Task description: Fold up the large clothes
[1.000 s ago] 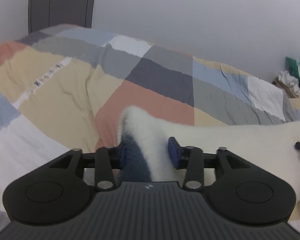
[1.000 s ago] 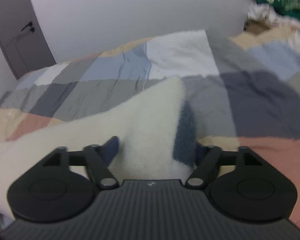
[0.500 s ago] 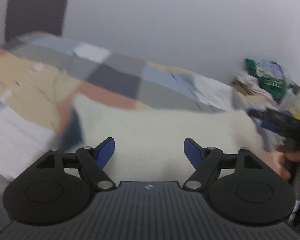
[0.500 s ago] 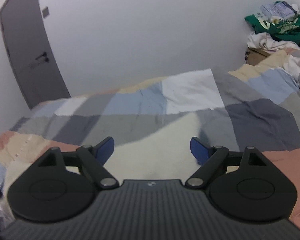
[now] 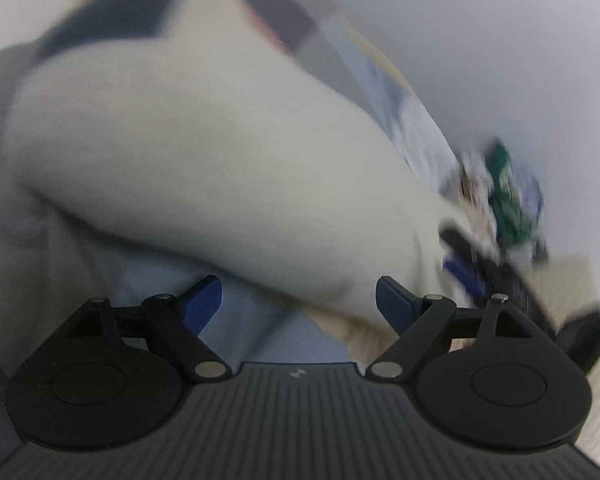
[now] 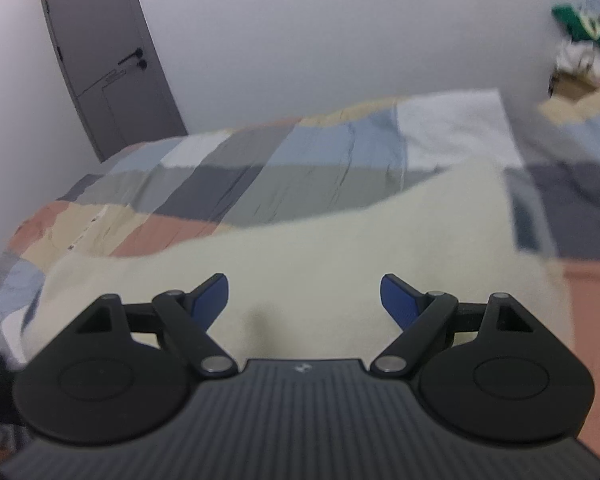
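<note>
A cream fleece garment [image 6: 300,256] with a dark blue panel [image 5: 112,20] lies folded on the patchwork bedspread [image 6: 228,184]. My left gripper [image 5: 298,300] hovers over its near edge, tilted and blurred; its jaws are still opening and its blue pads press on nothing. My right gripper [image 6: 304,296] stands open above the fleece with nothing between its fingers. In the left wrist view the right gripper [image 5: 480,264] shows at the right, beyond the garment's end.
A grey door [image 6: 104,60] stands at the back left by the white wall. A heap of clothes with a green piece [image 6: 588,32] sits on a box at the right of the bed.
My left gripper let go of the fleece edge, opened wide, rolled and dropped toward the garment. My right gripper, open throughout, drew back from the fleece, which now lies flat on the bed.
</note>
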Demonstrator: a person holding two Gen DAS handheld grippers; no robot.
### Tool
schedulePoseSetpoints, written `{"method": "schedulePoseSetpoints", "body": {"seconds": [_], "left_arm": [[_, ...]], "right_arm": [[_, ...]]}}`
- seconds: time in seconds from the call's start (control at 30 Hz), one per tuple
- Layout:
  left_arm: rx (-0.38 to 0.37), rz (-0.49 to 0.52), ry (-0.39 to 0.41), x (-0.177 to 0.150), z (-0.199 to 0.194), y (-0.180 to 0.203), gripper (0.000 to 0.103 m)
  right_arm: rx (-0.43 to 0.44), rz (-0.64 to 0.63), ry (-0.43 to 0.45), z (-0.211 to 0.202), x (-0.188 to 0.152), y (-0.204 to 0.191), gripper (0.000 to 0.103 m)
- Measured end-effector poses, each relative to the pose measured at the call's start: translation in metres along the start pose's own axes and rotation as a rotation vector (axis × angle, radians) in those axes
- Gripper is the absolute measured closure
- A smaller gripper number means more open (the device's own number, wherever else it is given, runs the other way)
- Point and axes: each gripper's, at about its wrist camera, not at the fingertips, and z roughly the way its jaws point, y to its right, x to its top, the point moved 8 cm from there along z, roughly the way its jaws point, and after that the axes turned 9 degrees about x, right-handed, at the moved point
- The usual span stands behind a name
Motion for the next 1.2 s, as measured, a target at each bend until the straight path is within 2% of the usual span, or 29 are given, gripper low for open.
{"method": "schedulePoseSetpoints", "body": {"seconds": [0.03,0.1,0.13,0.2,0.27,0.4,0.53,0.6,0.73,0.83,0.93,0.97,1.03,1.13,1.2], "left_arm": [[-0.017,-0.082,0.021,0.007,-0.001,-0.010,0.016],[-0.097,-0.262,0.041,0.018,0.000,-0.028,0.016],[-0.118,-0.320,0.042,0.022,0.001,-0.034,0.016],[-0.146,-0.419,0.037,0.028,0.009,-0.045,0.016],[-0.150,-0.450,0.036,0.032,0.016,-0.046,0.016],[-0.111,-0.429,0.093,0.039,0.024,-0.036,0.019],[-0.052,-0.368,0.154,0.039,0.021,-0.029,0.046],[-0.041,-0.336,0.184,0.036,0.017,-0.021,0.052],[-0.048,-0.308,0.196,0.035,0.016,-0.011,0.053],[-0.049,-0.303,0.195,0.035,0.018,-0.009,0.053],[-0.049,-0.292,0.200,0.040,0.008,-0.020,0.053],[-0.050,-0.293,0.201,0.043,0.006,-0.025,0.053],[-0.053,-0.293,0.200,0.044,0.006,-0.026,0.053],[-0.060,-0.299,0.195,0.046,0.003,-0.030,0.053],[-0.064,-0.302,0.193,0.045,0.000,-0.034,0.053]], "right_arm": [[0.004,0.013,-0.012,0.002,-0.003,0.000,0.019],[0.003,0.046,-0.038,0.006,-0.010,0.002,0.019],[0.003,0.060,-0.048,0.008,-0.013,0.003,0.019],[0.007,0.069,-0.051,0.009,-0.016,0.003,0.019],[0.009,0.069,-0.049,0.006,-0.017,0.001,0.019],[0.020,0.079,-0.045,0.003,-0.019,0.000,0.019],[0.042,0.091,-0.037,-0.003,-0.020,-0.003,0.018],[0.106,0.136,-0.037,-0.009,-0.022,-0.009,0.017],[0.294,0.278,-0.064,-0.024,-0.031,-0.029,0.017],[0.419,0.395,-0.138,-0.025,-0.053,-0.046,0.017],[0.468,0.494,-0.223,-0.012,-0.076,-0.052,0.017],[0.473,0.526,-0.254,-0.005,-0.083,-0.052,0.013],[0.459,0.615,-0.300,0.009,-0.094,-0.043,0.000],[0.456,0.784,-0.287,0.021,-0.102,-0.023,0.000],[0.451,0.872,-0.238,0.024,-0.101,-0.007,0.000]]}}
